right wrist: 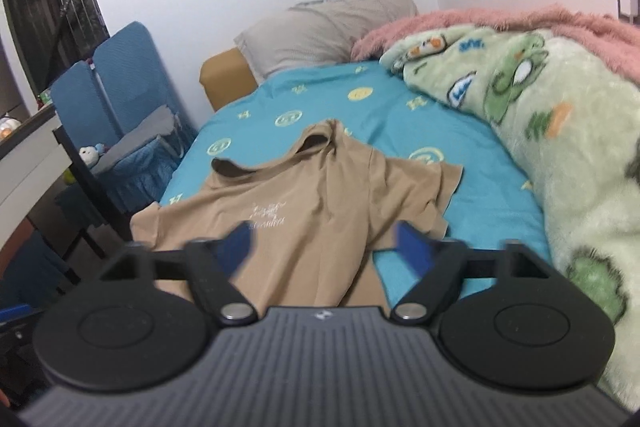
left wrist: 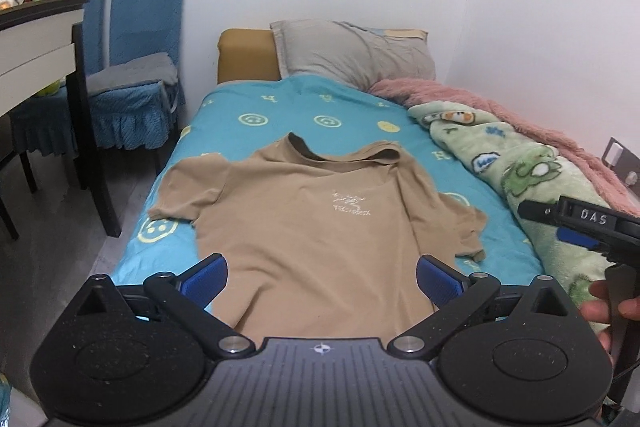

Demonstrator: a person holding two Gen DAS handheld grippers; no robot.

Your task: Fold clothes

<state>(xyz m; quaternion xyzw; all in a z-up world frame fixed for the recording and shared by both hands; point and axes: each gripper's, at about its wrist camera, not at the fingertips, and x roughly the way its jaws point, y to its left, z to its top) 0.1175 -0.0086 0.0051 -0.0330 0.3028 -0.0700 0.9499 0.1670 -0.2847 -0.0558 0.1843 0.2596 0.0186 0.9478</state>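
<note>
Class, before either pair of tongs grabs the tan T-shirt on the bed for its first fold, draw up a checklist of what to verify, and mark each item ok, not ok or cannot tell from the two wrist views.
1. Left tongs open, nothing held: ok.
2. Right tongs open, nothing held: ok.
3. Tan short-sleeved cotton T-shirt lies front up on the turquoise patterned bedsheet, unfolded: ok.
4. Shirt smoothed flat: not ok; the collar and the sleeve on the blanket side are rumpled.
5. Green fleece cartoon blanket clear of the shirt: ok, sheet shows between them.
6. Near hem free to grasp: cannot tell, both tongs hide it.
</note>
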